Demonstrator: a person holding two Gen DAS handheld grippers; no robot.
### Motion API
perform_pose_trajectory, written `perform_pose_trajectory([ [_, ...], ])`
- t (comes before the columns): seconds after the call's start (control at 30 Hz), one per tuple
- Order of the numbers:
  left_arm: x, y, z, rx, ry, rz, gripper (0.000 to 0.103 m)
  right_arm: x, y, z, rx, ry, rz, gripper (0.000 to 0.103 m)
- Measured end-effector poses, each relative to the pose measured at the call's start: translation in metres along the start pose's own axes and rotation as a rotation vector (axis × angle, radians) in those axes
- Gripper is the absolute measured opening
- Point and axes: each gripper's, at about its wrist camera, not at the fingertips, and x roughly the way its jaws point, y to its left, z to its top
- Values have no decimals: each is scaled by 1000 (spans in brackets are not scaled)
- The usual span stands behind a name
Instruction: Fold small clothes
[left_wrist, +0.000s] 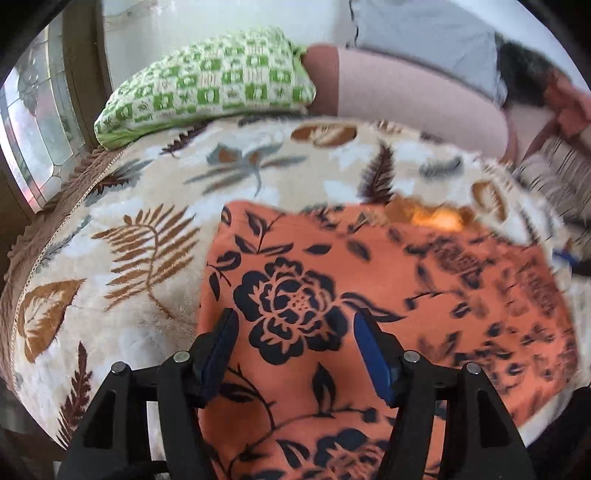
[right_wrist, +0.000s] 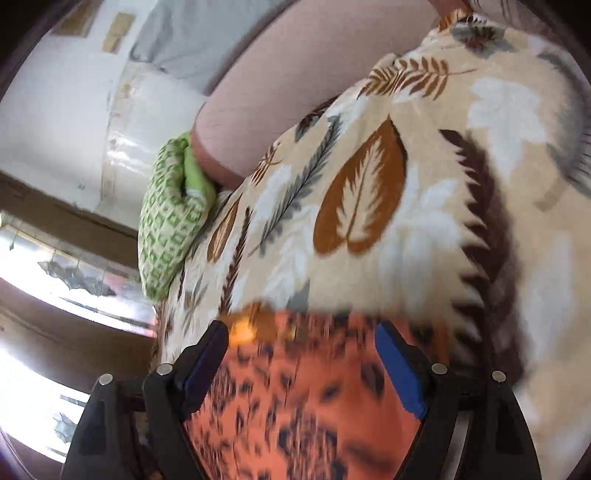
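Note:
An orange garment with a black flower print (left_wrist: 369, 295) lies spread flat on a cream blanket with a leaf pattern (left_wrist: 129, 229). My left gripper (left_wrist: 293, 325) hovers open over the garment's near left part, its blue pads apart and nothing pinched between them. In the right wrist view the same orange garment (right_wrist: 303, 398) fills the lower middle, blurred. My right gripper (right_wrist: 301, 339) stands open just above the garment's far edge, where it meets the blanket (right_wrist: 424, 206). Neither gripper holds cloth.
A green-and-white checked pillow (left_wrist: 207, 85) lies at the back left of the bed. A pink bolster (left_wrist: 413, 99) lies behind the blanket, with grey cloth (left_wrist: 424, 33) above it. Striped fabric (left_wrist: 554, 177) sits at the right. A window (left_wrist: 33, 110) is at the far left.

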Motion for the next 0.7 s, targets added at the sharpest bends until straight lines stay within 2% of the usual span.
perform_pose_trajectory([
  [0.03, -8, 2, -3, 4, -11, -1, 71, -9, 5, -18, -2, 21, 41, 84],
  [0.07, -5, 1, -7, 27, -13, 27, 78, -15, 8, -32, -7, 43, 77, 86],
  [0.1, 4, 2, -12, 44, 6, 59, 78, -19, 12, -49, -14, 82, 109, 88],
  [0.17, 27, 6, -20, 65, 74, 106, 80, -7, 8, -70, -25, 135, 64, 89],
  [0.2, 33, 7, -20, 64, 61, 107, 81, 6, -1, -75, -29, 163, -11, 89],
  [0.23, 29, 6, -17, 58, 45, 116, 81, 16, -14, -75, 8, 167, -38, 88],
  [0.3, 10, 2, -9, 50, 39, 116, 80, 10, -13, -70, 87, 98, -29, 88],
  [0.37, -19, -1, -8, 45, -41, 101, 81, -5, 19, -68, -25, 39, -30, 89],
  [0.43, -36, -2, -13, 28, -63, 88, 82, -14, 44, -73, -70, 47, -1, 89],
  [0.53, -28, 3, -28, -14, -15, 58, 86, -8, 58, -99, -92, 87, 71, 93],
  [0.57, -7, 6, -35, -13, 54, 89, 86, -4, 51, -107, -105, 111, 43, 94],
  [0.63, 18, 8, -43, -12, 148, 163, 89, 22, 24, -111, -82, 175, -107, 94],
  [0.7, 12, 21, -39, -113, 152, 119, 89, 22, 18, -105, -20, 143, -85, 94],
])
